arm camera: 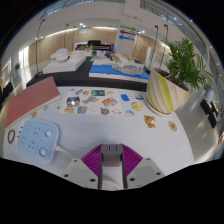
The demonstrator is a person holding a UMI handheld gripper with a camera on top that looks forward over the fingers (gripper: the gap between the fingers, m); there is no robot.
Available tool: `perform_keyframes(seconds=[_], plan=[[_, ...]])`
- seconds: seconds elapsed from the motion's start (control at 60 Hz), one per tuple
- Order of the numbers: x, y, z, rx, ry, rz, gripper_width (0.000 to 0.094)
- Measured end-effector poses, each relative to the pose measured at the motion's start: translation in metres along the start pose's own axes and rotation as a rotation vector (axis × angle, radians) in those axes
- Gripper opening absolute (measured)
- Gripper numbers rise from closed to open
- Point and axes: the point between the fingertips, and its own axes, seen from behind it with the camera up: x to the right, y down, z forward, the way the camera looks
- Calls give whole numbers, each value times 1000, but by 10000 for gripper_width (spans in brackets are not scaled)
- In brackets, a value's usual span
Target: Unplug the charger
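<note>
Gripper (111, 163) over white table (100, 130); purple pads (100, 158) nearly meeting, gap narrow, nothing held. White power strip (38, 140) at 10 o'clock of fingers; charger not discernible. Potted plant (172, 85) at 2 o'clock. Scattered small items (105, 100) at 12 o'clock.

Room was bright, light came from lamps up on the ceiling (95, 8), white table (110, 125) shone softly, small soft shadows under things, edges bent round like a bubble, far things looked fuzzy
</note>
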Motion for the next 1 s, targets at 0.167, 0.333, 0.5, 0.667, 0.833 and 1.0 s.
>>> perform_keyframes(seconds=[0.167, 0.333, 0.5, 0.667, 0.833, 1.0], plan=[[7, -12, -21, -8, -4, 42, 816], [10, -31, -120, 23, -18, 80, 850], [6, -4, -254, -16, -27, 149, 850], [-1, 43, -345, -51, -32, 142, 852], [-1, 73, -374, -56, -19, 150, 852], [0, 86, -377, -73, -10, 136, 852]])
